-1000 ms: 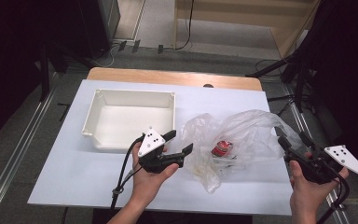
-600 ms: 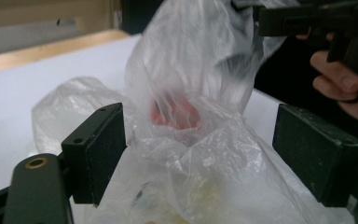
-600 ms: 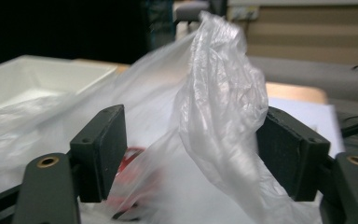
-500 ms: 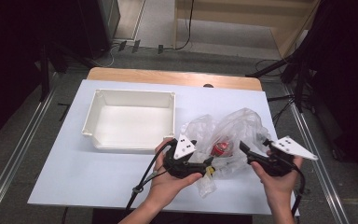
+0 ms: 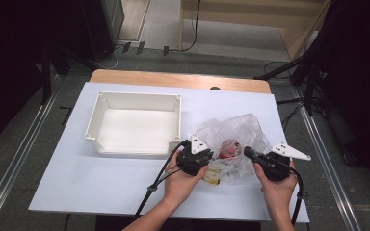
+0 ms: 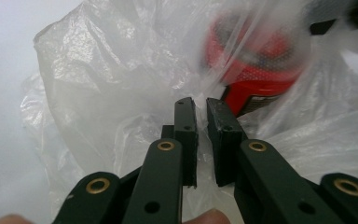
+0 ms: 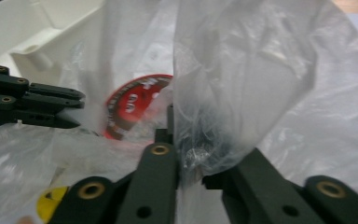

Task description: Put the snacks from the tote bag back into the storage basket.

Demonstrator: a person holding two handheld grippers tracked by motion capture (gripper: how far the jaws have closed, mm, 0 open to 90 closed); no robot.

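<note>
Plastic bag [image 5: 231, 139] lies right of centre in the high view, beside the white tray [image 5: 137, 122]. Your left gripper [image 5: 203, 159] and right gripper [image 5: 248, 153] have just closed, each pinching its film; a red-lidded container [image 6: 254, 56] sits inside.

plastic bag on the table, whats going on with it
A person holds a hand-held gripper in each hand and has pinched the clear plastic bag from both sides. The left hand-held gripper and the right hand-held gripper have just closed on the film. A red-lidded container sits inside the bag, and a white tray stands beside it.
</note>
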